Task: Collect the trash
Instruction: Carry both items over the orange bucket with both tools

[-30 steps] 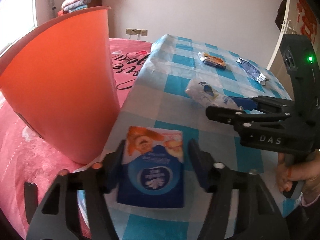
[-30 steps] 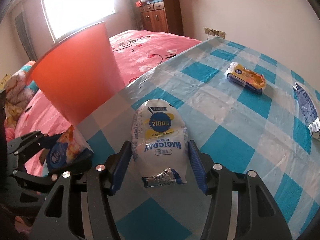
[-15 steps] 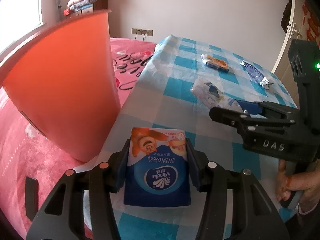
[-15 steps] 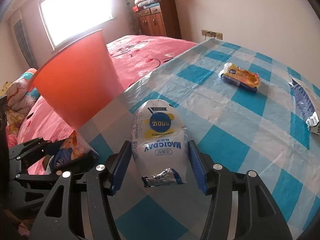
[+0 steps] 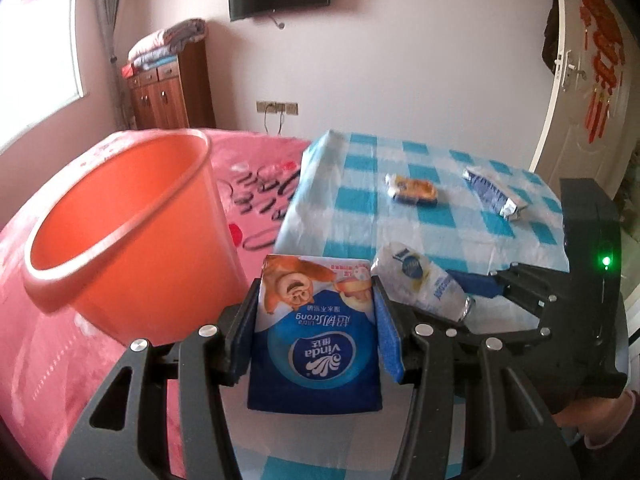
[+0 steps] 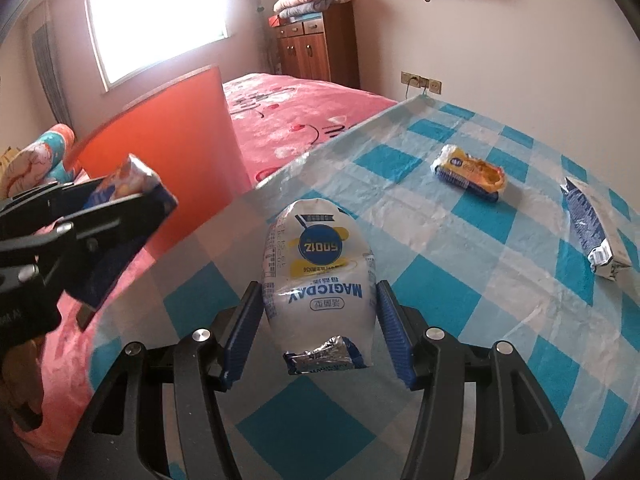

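A: In the left wrist view, the left gripper (image 5: 316, 332) is clamping a blue tissue pack (image 5: 314, 344) between its pads, and the orange bucket (image 5: 120, 236) is showing its open inside, sitting on the pink bed (image 5: 48, 360) just left of the pack.

B: And in the right wrist view?

A: The right gripper (image 6: 318, 324) is squeezing a white snack bag (image 6: 318, 276) above the checked tablecloth (image 6: 460, 264). Here the bucket is showing only its outer wall. A yellow wrapper (image 6: 470, 172) and a silver-blue packet (image 6: 592, 228) are lying farther back.
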The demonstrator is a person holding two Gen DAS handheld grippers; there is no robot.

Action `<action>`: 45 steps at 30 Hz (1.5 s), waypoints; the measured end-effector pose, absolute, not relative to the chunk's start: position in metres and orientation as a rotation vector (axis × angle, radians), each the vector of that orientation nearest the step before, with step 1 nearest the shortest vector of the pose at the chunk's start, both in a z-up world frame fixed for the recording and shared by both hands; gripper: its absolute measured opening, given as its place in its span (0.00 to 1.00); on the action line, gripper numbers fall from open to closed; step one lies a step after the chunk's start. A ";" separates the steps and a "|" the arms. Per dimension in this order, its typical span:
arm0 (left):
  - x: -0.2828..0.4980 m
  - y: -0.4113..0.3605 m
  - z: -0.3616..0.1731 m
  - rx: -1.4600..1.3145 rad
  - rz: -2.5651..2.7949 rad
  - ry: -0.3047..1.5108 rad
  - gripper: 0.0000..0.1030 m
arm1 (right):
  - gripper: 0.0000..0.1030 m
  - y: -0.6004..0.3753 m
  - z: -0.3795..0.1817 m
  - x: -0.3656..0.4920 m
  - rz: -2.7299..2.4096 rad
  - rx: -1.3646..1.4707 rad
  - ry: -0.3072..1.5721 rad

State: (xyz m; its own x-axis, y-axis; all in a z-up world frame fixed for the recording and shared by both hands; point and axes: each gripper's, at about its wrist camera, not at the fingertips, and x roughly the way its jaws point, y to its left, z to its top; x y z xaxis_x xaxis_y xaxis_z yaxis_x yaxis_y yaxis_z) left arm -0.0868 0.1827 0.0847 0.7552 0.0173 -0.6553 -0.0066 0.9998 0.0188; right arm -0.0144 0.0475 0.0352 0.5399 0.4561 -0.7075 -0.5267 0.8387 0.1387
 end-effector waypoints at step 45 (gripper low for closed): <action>-0.054 0.346 0.129 -0.021 0.381 0.630 0.51 | 0.56 0.241 0.170 0.033 0.848 -0.273 0.664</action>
State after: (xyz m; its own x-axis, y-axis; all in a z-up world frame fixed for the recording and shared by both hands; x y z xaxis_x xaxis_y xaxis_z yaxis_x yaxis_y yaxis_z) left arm -0.0536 0.3464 0.1288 0.7409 0.3415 -0.5782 -0.3539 0.9303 0.0960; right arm 0.0325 0.2407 0.1696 0.4774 0.6025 -0.6397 -0.7657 0.6423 0.0335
